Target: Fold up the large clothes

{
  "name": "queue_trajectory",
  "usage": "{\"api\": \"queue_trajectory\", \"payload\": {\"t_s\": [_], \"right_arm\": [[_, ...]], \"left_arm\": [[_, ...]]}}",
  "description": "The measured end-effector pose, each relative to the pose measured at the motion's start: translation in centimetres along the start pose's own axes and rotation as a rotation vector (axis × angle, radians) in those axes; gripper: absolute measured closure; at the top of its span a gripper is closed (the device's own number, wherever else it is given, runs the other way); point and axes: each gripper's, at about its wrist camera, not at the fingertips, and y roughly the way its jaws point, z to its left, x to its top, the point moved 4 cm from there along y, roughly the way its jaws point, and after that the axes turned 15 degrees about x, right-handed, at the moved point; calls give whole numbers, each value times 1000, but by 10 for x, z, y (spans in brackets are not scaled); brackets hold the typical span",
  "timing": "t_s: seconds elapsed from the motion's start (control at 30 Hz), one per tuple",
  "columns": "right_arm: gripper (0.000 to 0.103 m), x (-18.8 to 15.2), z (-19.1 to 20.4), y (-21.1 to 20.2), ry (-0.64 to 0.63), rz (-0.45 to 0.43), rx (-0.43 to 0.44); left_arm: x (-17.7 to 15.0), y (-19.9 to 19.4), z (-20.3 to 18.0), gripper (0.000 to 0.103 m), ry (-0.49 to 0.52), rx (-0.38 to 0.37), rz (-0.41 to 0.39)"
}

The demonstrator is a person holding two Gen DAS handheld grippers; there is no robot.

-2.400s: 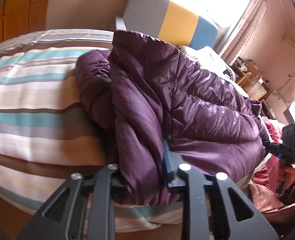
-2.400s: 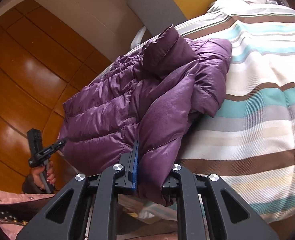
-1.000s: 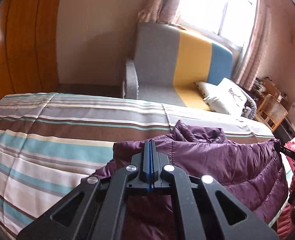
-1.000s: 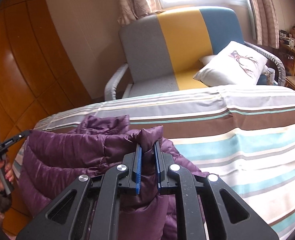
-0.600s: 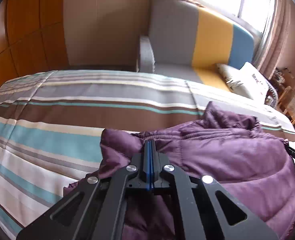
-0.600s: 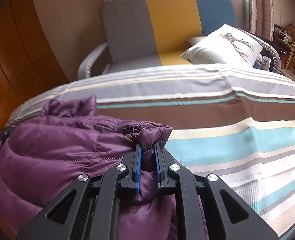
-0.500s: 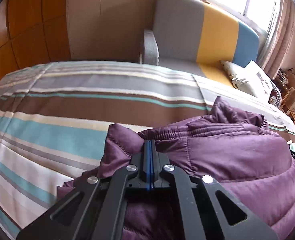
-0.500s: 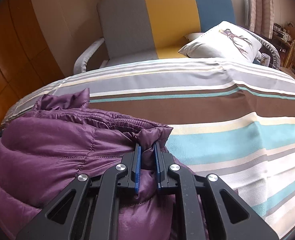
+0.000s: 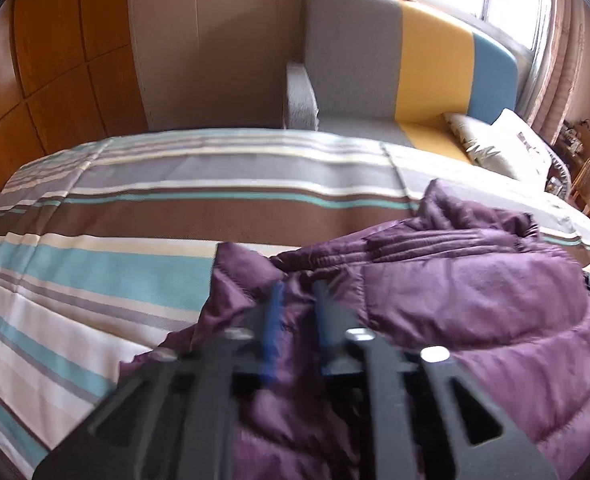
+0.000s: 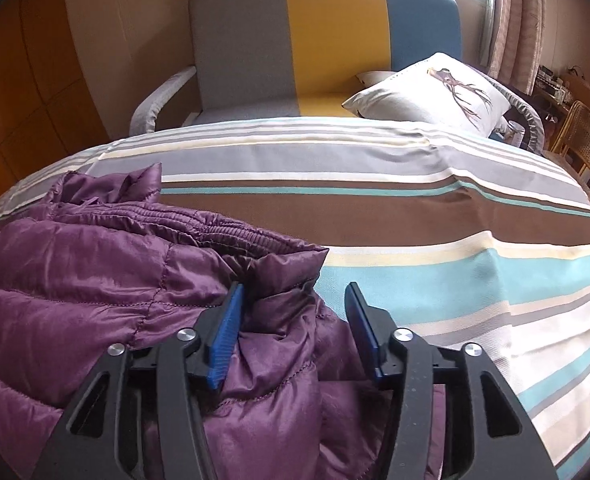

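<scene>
A purple puffer jacket [image 9: 475, 300] lies folded in a thick bundle on the striped bed cover [image 9: 135, 240]. My left gripper [image 9: 297, 312], blurred, sits at the jacket's left corner; its jaws are opening, with slack fabric between the blue pads. In the right wrist view the jacket [image 10: 95, 280] fills the lower left. My right gripper [image 10: 295, 300] is at its right corner with jaws opening. The corner lies loose between the pads, resting against the left pad [image 10: 225, 332], while the right pad stands apart from it.
The striped bed cover [image 10: 415, 220] stretches beyond and to the right of the jacket. Behind the bed stand a grey, yellow and blue sofa [image 10: 295, 40] with a white pillow [image 10: 435, 88], a wicker chair [image 10: 587, 140] and wooden wardrobe panels [image 9: 55, 60].
Both grippers carried the jacket's edge over and down onto the bed. Half a second ago each was shut on a corner; now both pairs of jaws stand apart and the fabric lies loose.
</scene>
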Motion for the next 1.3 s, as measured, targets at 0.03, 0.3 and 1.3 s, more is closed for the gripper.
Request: {"api": "queue_trajectory", "payload": {"t_s": [0.03,0.3,1.3], "right_arm": [[50,1,2,-8,-5,-14,3],[50,10,55,-73,6,-148,107],[48,-21,82,32,7,4,19]], "left_arm": [[2,-14,3,42,-12,-1,-30],[6,-101,-17,28,-45,-94,-156],[-45,-49,-126,32,126,-80,-13]]}}
